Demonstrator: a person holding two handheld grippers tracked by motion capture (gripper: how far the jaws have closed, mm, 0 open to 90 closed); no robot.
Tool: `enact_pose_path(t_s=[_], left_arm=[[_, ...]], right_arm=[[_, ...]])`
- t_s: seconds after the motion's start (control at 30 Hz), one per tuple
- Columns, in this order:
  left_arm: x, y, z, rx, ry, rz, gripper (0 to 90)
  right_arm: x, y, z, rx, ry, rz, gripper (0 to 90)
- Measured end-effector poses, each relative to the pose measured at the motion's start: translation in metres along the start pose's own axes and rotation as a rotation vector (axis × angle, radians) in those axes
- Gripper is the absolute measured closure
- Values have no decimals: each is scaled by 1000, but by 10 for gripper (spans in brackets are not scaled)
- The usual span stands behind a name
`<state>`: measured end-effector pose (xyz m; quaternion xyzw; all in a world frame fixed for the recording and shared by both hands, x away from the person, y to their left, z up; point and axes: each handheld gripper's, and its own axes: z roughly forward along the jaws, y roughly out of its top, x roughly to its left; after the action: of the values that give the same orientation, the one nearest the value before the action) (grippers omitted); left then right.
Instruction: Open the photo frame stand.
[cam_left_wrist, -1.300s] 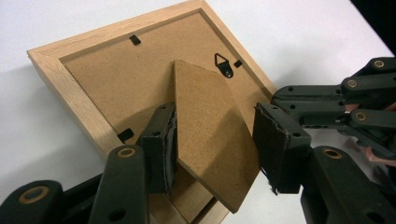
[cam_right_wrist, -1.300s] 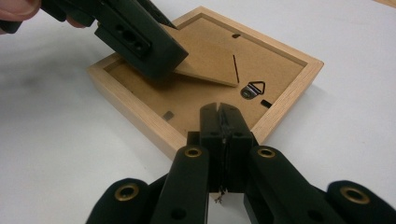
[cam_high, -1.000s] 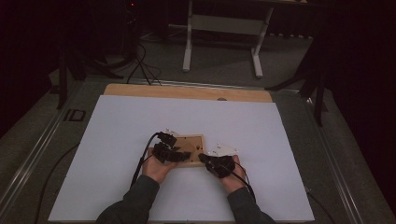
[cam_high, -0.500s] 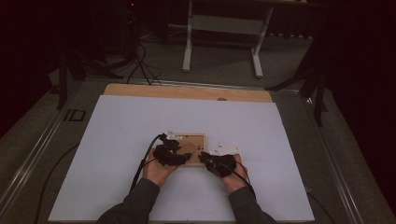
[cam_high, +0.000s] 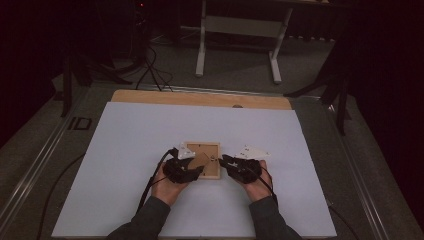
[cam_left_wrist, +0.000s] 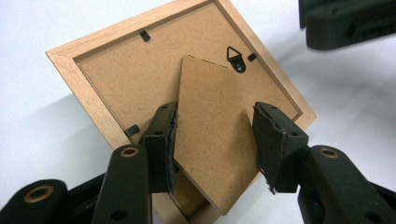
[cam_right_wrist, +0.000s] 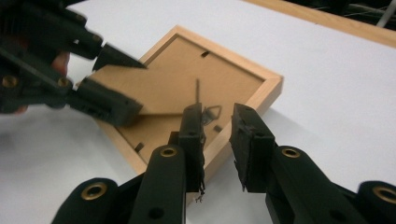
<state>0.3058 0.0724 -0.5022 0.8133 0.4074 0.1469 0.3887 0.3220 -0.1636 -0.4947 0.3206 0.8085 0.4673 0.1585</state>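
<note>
A wooden picture frame (cam_high: 210, 147) lies face down on the white table. Its brown backing (cam_left_wrist: 116, 79) carries a cardboard easel flap (cam_left_wrist: 210, 126) and a small metal hanger (cam_right_wrist: 212, 113). My left gripper (cam_left_wrist: 212, 140) is shut on the flap's two side edges and holds it tilted up off the backing (cam_right_wrist: 173, 60). My right gripper (cam_right_wrist: 217, 135) hovers over the frame's near rail beside the hanger. Its jaws have just been opening and stand open with nothing between them. In the high view the left gripper (cam_high: 197, 170) and the right gripper (cam_high: 225, 161) meet at the frame's front edge.
The white sheet (cam_high: 125, 140) covers the table, with a bare wooden strip (cam_high: 200, 98) along its far edge. A white metal stand (cam_high: 240, 30) and cables lie on the dark floor beyond. Cables trail from both grippers toward the person's sleeves.
The right gripper has lifted slightly at the frame's right side. The left gripper and the frame have kept still.
</note>
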Motion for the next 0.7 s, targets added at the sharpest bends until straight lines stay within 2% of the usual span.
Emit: enact_pose_path(t_s=[0.13, 0.5, 0.63, 0.7], left_arm=[[-4, -4, -3, -19, 19, 33, 530], [-16, -12, -10, -73, 75, 122, 531], [-15, -16, -12, -82, 69, 145, 531], [-15, -17, -12, -94, 67, 141, 531]], right_arm=[[-2, 5, -4, -11, 6, 13, 718], [-2, 12, -4, -15, 4, 10, 651], [-1, 17, -6, -6, 4, -10, 607], [-1, 20, -7, -3, 7, -17, 568]])
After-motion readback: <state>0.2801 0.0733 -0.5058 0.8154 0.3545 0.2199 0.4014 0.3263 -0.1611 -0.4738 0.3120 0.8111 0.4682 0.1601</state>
